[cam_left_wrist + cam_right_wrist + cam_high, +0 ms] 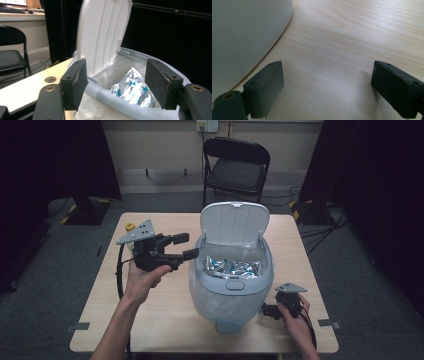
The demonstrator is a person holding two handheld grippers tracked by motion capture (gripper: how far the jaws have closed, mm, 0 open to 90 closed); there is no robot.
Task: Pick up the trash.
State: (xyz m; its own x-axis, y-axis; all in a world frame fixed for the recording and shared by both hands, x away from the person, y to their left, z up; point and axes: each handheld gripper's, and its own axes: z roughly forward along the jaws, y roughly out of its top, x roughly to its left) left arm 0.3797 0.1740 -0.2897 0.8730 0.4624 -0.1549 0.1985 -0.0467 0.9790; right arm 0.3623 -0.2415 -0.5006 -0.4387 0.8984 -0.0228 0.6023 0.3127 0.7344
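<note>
A pale grey lidded bin (229, 292) stands mid-table with its white lid (234, 222) tipped up and back. A clear liner bag hangs in it, and crumpled silver foil wrappers (233, 266) with blue marks lie inside. My left gripper (185, 246) hovers just left of the bin's rim, jaws open and empty, pointing toward the opening. From the left gripper view, the lid (102, 35) and foil (132, 90) lie beyond the open left gripper (116, 86). My right gripper (269, 310) rests low at the bin's right foot. It (327, 90) stands open over bare wood beside the bin wall (242, 37).
The light wooden table (165, 320) has bare room in front and on both sides of the bin. A small yellow-capped object (130, 226) sits at the far left behind my left gripper. A black folding chair (235, 167) stands beyond the table's far edge.
</note>
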